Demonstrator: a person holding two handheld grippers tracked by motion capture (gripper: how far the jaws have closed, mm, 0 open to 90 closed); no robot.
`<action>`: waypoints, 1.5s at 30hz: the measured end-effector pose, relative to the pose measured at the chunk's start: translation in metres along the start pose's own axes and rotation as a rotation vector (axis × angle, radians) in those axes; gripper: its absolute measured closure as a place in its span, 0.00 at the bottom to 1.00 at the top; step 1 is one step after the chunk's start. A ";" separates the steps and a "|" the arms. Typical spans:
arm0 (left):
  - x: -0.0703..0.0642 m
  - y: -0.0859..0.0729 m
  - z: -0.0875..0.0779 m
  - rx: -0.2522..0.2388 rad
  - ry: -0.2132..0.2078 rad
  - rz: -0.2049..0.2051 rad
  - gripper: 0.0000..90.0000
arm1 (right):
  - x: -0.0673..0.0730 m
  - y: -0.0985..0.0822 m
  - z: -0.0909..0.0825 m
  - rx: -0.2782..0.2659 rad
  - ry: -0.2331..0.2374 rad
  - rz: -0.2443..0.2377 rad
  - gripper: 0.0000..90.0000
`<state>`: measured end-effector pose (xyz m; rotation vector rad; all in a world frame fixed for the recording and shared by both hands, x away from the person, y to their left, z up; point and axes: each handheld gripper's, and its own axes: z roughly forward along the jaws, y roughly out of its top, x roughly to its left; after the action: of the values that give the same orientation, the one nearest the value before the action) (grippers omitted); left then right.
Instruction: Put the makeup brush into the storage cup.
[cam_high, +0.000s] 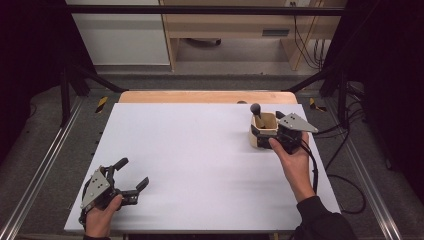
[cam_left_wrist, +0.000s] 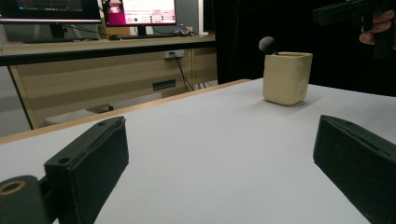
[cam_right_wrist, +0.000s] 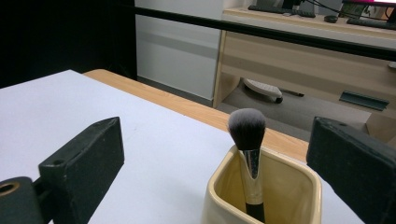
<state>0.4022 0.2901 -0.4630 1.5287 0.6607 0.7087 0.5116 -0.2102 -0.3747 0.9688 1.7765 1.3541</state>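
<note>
Makeup brush (cam_right_wrist: 247, 154) stands upright in a cream square cup (cam_right_wrist: 261, 198), dark bristles uppermost and its silver ferrule and black handle running down inside; in the high view the cup (cam_high: 263, 131) sits on the white table (cam_high: 200, 160) toward the far right, near the wooden edge strip (cam_high: 207, 97) at the back, and the brush (cam_high: 256, 111) head pokes above its rim; the right gripper (cam_high: 286, 131) is held by the person's right hand (cam_high: 292, 157) just beside the cup on its right and near side, its grey three-cornered plate on top and a black cable trailing away over the table's right edge; in the right gripper view its two black jaws stand wide apart, released, with the cup and brush low between them and nothing grasped; whether a jaw touches the cup's wall I cannot tell; the left gripper (cam_high: 131, 176) rests at the near left corner of the table, well apart from the cup, held by the left hand (cam_high: 102, 217); its jaws are likewise spread and grip nothing, with bare white table between them in the left gripper view; from there the cup (cam_left_wrist: 286, 77) stands far off across the table with the brush (cam_left_wrist: 267, 45) head rising at its left rim, and the right gripper (cam_left_wrist: 350, 11) shows dark at the upper right; beyond the table are a wooden desk (cam_left_wrist: 107, 74) and monitors (cam_left_wrist: 140, 11).
</note>
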 end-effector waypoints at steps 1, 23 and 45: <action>0.000 0.000 0.000 0.000 0.000 0.000 0.03 | 0.000 0.000 -0.001 0.001 0.002 -0.003 0.05; 0.000 0.000 0.000 0.000 -0.001 0.001 0.03 | 0.005 -0.002 -0.011 0.018 0.030 0.015 0.04; 0.000 0.000 -0.001 0.002 0.000 0.006 0.03 | 0.010 0.000 -0.026 0.035 0.062 0.023 0.03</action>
<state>0.4013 0.2908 -0.4627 1.5334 0.6575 0.7126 0.4844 -0.2130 -0.3699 0.9780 1.8458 1.3849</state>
